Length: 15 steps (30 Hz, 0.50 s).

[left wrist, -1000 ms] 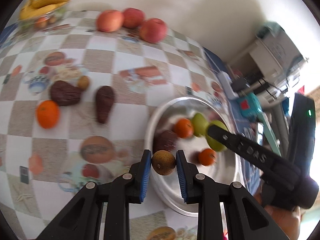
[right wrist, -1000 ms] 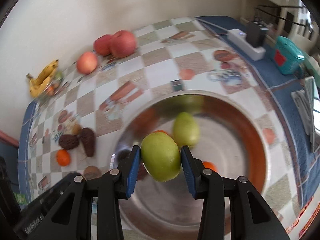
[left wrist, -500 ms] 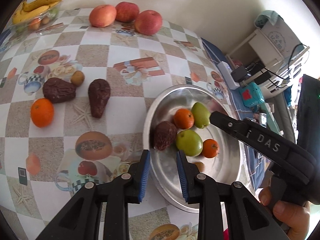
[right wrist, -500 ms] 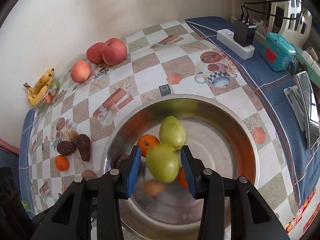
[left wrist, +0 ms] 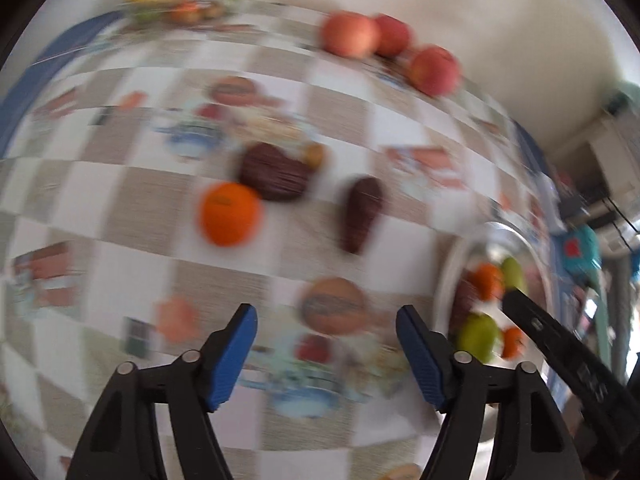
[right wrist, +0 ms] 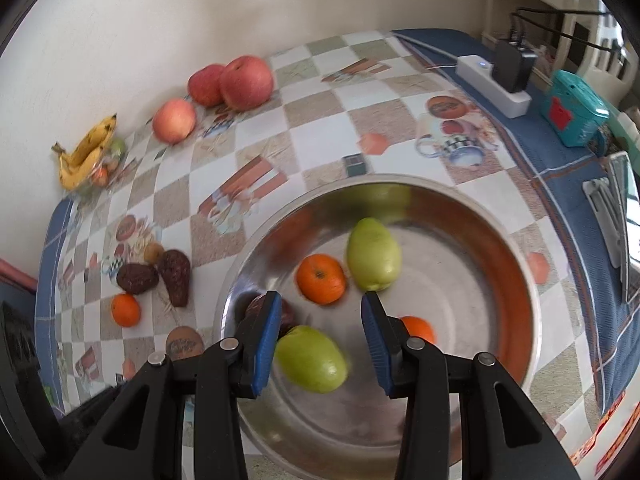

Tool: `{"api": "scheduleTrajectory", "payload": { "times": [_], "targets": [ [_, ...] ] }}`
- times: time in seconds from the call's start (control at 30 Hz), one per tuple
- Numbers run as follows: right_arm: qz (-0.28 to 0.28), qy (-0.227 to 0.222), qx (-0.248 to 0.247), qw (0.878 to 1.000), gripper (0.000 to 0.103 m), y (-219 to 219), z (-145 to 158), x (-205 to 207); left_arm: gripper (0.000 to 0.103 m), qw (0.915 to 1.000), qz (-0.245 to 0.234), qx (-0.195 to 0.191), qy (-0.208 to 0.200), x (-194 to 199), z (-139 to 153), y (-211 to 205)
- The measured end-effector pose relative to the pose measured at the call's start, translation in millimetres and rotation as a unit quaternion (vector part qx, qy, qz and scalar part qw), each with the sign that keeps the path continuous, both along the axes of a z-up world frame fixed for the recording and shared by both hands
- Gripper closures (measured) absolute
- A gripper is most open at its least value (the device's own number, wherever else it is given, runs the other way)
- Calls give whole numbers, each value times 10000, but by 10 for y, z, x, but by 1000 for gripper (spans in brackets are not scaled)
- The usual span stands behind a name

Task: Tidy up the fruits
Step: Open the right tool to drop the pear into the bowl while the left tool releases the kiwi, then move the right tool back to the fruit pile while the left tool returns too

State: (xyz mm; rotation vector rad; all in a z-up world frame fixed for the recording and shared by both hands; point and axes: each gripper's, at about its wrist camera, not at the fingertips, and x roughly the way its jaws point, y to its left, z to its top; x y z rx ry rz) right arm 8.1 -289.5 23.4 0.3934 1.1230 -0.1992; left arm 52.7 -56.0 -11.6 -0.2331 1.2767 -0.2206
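My left gripper (left wrist: 326,314) hangs over the patterned tablecloth, left of the steel bowl (left wrist: 448,280); its jaws are opening with nothing between them. This view is blurred. Ahead of it lie an orange (left wrist: 230,214) and two dark brown fruits (left wrist: 274,172) (left wrist: 362,214). My right gripper (right wrist: 320,300) is over the bowl (right wrist: 400,178), jaws apart and pressing on nothing. A green fruit (right wrist: 312,358) lies loose in the bowl below them. Another green fruit (right wrist: 374,258), two oranges (right wrist: 321,279) (right wrist: 418,328) and a dark fruit (right wrist: 256,306) are in there too.
Three apples (right wrist: 246,82) and a bunch of bananas (right wrist: 86,152) sit along the wall at the table's back. A small brown fruit (right wrist: 154,252) lies by the dark ones. A white power strip (right wrist: 494,86) and a teal box (right wrist: 574,108) stand at the right.
The left gripper dropped its small brown fruit in the bowl, swung left over the cloth and spread its jaws. The green fruit fell out of the right gripper into the bowl.
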Motion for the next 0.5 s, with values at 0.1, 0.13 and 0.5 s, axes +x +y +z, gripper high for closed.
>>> {"api": "scheduleTrajectory", "payload": {
  "times": [0.1, 0.13, 0.5],
  "targets": [
    [233, 6, -14, 9997, 60, 158, -5, 40, 13, 9985, 527, 140, 26, 50, -28, 270],
    [324, -4, -37, 9995, 60, 223, 0, 52, 7, 9977, 665, 126, 53, 61, -38, 343],
    [719, -27, 69, 9974, 51, 655, -9, 164, 0, 9836, 1796, 112, 139, 84, -101, 900]
  ]
}}
